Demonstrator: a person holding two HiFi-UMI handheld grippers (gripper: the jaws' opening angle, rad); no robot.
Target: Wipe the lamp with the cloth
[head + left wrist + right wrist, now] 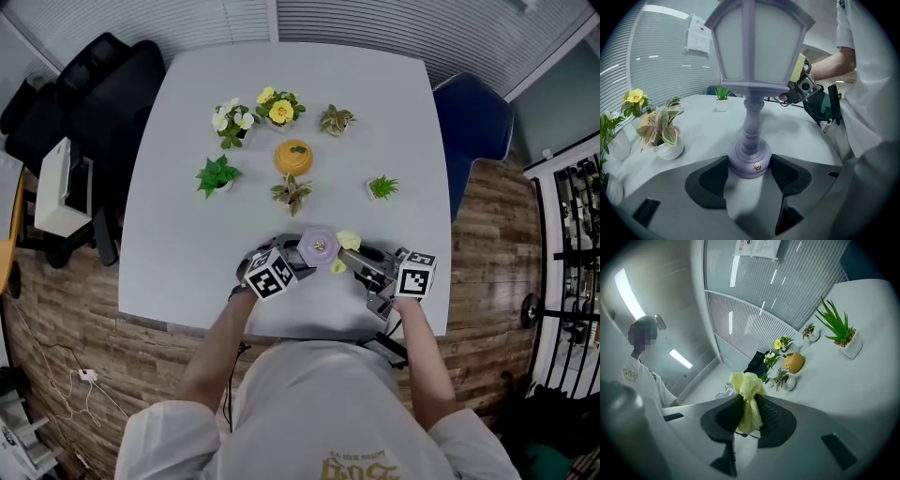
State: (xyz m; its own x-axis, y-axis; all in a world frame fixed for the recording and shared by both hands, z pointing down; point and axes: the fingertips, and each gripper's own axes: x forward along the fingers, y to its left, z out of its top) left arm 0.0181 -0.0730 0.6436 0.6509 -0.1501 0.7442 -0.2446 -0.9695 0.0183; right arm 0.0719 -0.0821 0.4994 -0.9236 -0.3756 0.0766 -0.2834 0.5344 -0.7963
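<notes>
L gripper (750,174) clamped on lamp (751,61) base; R gripper (748,416) pinches cloth (746,383). Wiping's on, I reckon; next, cloth goes left onto lamp top.

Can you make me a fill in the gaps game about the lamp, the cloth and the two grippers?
1. The left gripper is shut on the ____ of the purple lamp.
2. The right gripper holds a ____ cloth.
3. The spiky plant grows in a ____ pot.
Missing words: base, yellow, white.
</notes>
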